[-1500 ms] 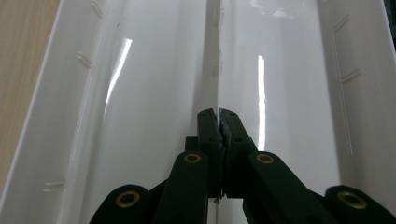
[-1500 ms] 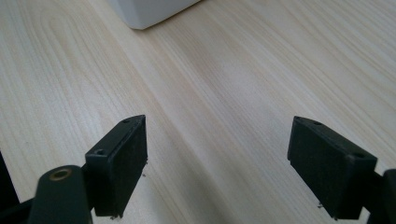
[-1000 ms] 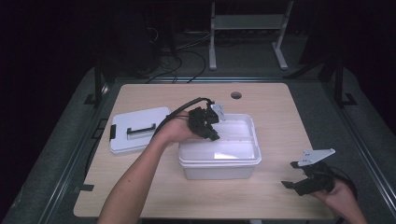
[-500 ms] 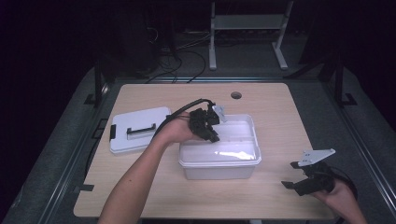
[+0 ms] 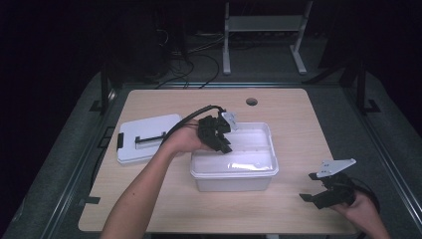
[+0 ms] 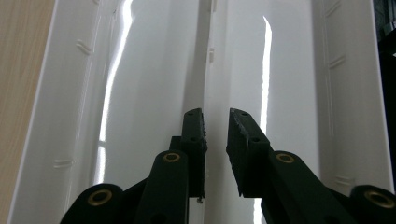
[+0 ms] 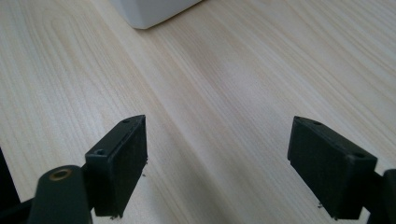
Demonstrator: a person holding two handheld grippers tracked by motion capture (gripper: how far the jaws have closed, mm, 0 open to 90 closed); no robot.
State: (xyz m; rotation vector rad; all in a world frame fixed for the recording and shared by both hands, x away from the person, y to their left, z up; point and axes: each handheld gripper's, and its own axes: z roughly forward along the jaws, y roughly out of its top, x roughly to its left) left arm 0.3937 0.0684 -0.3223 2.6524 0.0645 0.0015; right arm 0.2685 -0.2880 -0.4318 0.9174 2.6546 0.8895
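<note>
A white plastic bin [image 5: 259, 172] stands open-topped in the middle of the table. My left gripper [image 5: 226, 147] reaches over its left wall and points down into it. In the left gripper view the jaws [image 6: 215, 116] straddle the bin's thin wall [image 6: 140, 93]. They have just been opening, and a narrow gap now shows beside the wall. My right gripper [image 5: 308, 186] rests near the table's front right corner. Its jaws [image 7: 217, 135] stand wide apart over bare wood with nothing between them.
The bin's white lid [image 5: 149, 139] with a black handle lies flat to the left of the bin. The wooden table [image 5: 288, 109] has a round cable hole [image 5: 252, 101] near its far edge. A corner of the bin [image 7: 154, 11] lies ahead of the right gripper.
</note>
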